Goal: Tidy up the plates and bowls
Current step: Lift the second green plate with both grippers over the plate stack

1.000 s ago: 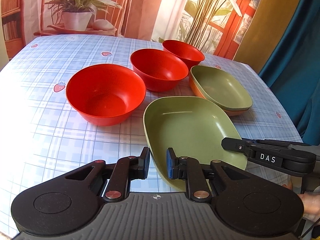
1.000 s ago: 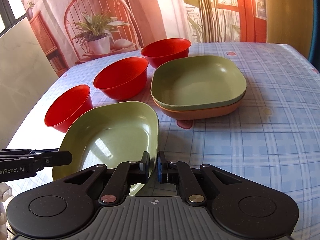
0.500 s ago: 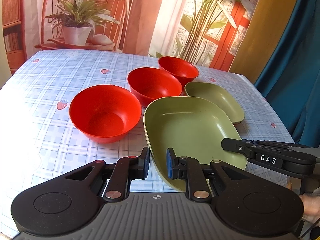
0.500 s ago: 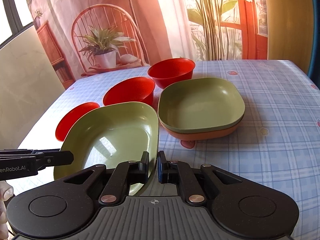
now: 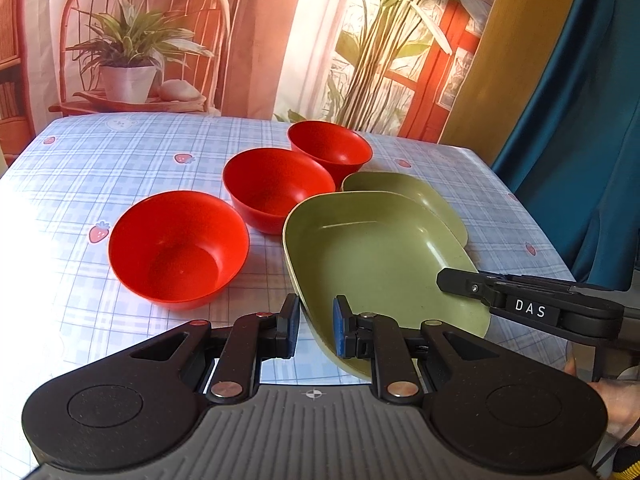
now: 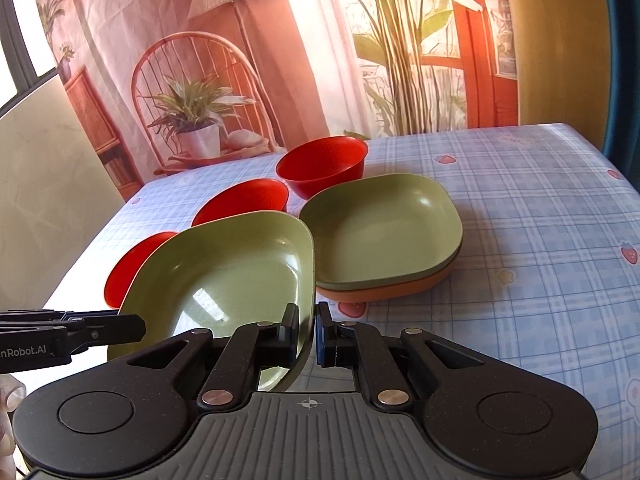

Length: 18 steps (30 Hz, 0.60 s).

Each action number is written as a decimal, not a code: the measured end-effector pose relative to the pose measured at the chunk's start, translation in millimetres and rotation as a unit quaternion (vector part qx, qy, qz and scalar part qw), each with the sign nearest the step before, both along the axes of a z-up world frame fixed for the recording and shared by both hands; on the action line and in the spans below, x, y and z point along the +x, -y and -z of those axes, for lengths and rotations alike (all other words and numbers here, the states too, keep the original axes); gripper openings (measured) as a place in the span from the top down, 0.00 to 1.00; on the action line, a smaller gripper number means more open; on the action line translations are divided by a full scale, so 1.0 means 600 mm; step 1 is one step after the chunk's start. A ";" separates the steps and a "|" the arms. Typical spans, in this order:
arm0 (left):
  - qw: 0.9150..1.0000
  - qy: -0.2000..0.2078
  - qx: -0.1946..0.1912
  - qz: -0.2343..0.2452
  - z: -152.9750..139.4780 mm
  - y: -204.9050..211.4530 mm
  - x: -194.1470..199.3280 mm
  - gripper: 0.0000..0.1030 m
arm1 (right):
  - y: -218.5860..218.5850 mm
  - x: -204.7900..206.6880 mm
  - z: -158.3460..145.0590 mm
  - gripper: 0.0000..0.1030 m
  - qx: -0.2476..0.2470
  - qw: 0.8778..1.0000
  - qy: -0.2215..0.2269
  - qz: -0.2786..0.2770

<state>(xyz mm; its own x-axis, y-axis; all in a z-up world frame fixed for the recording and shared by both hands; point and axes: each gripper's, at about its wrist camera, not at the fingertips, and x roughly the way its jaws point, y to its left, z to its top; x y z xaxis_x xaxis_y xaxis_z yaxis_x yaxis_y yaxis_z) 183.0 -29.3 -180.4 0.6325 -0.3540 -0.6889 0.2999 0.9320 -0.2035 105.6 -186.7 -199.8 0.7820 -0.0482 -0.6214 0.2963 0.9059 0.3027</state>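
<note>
Both the left gripper [image 5: 315,328] and the right gripper [image 6: 307,334] are clamped on opposite rims of the green plate [image 5: 380,264], lifted beside the plate stack [image 6: 384,236].

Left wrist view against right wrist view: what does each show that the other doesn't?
Only the left wrist view shows all three red bowls whole, including the nearest red bowl. Only the right wrist view shows the orange plate under the stacked green plate. Both show the held green plate, clamped by the left hand-held gripper on one rim and the right hand-held gripper on the other, over the checked tablecloth.
</note>
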 end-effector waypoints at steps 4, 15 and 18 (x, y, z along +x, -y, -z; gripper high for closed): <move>1.000 0.005 -0.001 0.015 -0.006 0.023 0.017 0.82 | 0.023 -0.001 -0.004 0.92 0.000 1.000 0.006 0.012; 0.999 0.007 -0.006 0.050 -0.003 0.095 0.111 0.81 | 0.120 0.031 -0.015 0.92 -0.027 0.999 0.012 0.041; 0.998 0.006 -0.011 0.058 0.000 0.109 0.142 0.81 | 0.149 0.050 -0.015 0.92 -0.035 0.998 0.012 0.047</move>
<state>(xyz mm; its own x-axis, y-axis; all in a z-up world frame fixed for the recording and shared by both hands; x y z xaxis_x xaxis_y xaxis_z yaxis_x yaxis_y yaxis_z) 268.1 -94.8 -180.6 0.5943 -0.4407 -0.6727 0.4080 0.8861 -0.2200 135.4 -276.3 -190.8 0.7865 -0.1639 -0.5955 0.3737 0.8940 0.2474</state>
